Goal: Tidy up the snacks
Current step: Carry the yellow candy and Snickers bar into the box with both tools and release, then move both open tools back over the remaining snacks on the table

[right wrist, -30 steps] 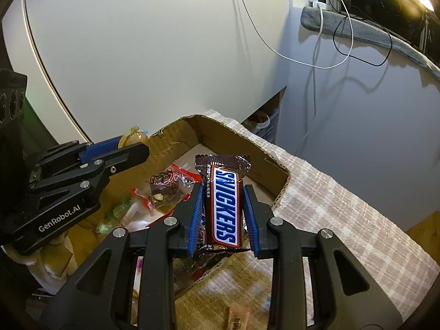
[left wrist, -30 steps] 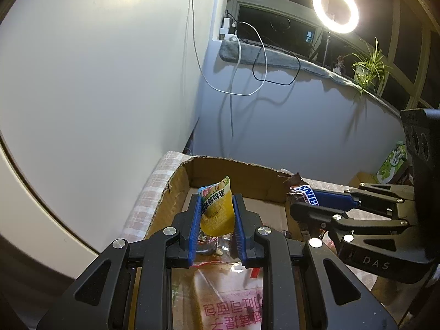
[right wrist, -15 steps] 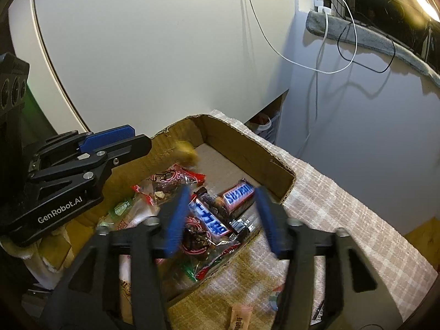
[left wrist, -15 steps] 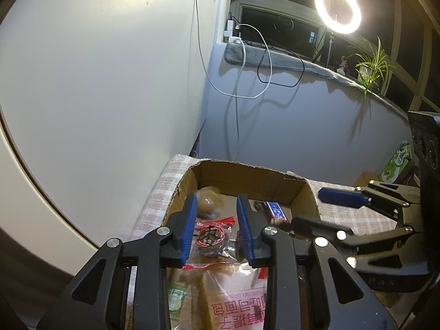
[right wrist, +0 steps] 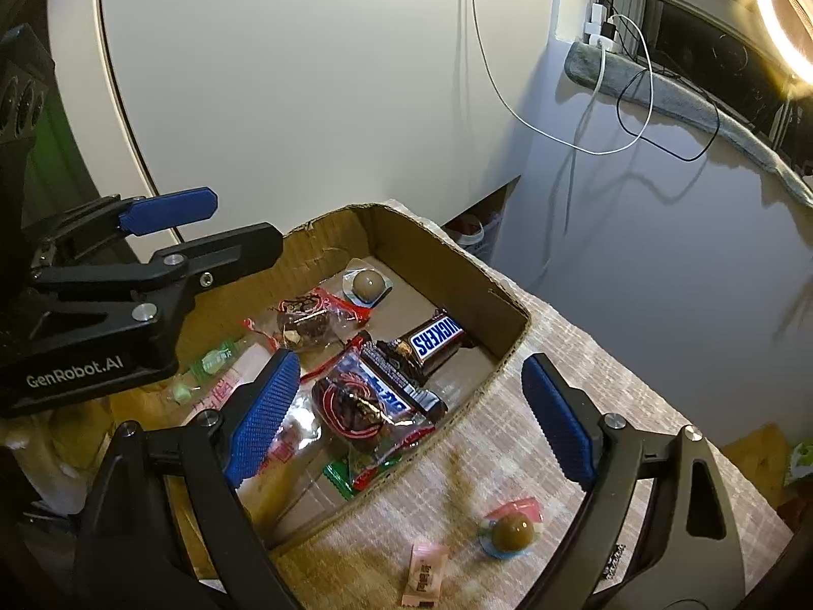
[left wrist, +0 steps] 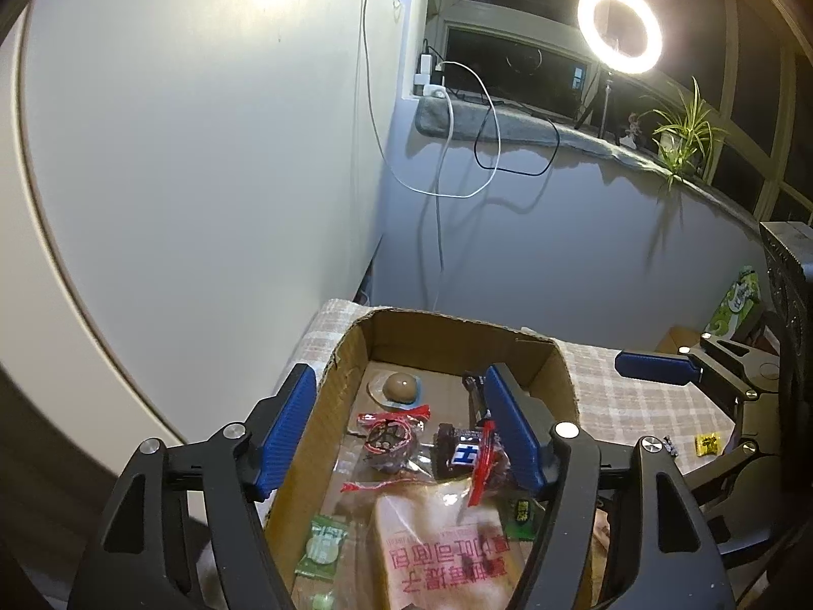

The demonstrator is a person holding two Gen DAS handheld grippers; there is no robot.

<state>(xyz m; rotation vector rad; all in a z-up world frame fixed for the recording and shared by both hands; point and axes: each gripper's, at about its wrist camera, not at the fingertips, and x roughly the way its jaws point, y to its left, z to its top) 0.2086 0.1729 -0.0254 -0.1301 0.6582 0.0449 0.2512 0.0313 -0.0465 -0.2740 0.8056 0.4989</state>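
Both claws, left claw (left wrist: pixel 399 427) and right claw (right wrist: pixel 411 409), gape released above the corrugated cardboard box (right wrist: pixel 500 305) holding a glossy Snickers bar (right wrist: pixel 432 341) and crinkly wrappers.

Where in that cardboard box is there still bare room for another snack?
Bare floor shows in the cardboard box at the far corner, between the round brown candy and the Snickers bar. The near half is crowded with overlapping packets.

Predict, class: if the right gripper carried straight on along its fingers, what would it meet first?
Probably the cardboard box: the open right gripper straddles its near corner, aimed at the red-wrapped snack and Snickers bar inside. Depth is unclear, so wall or wrapper could come first.
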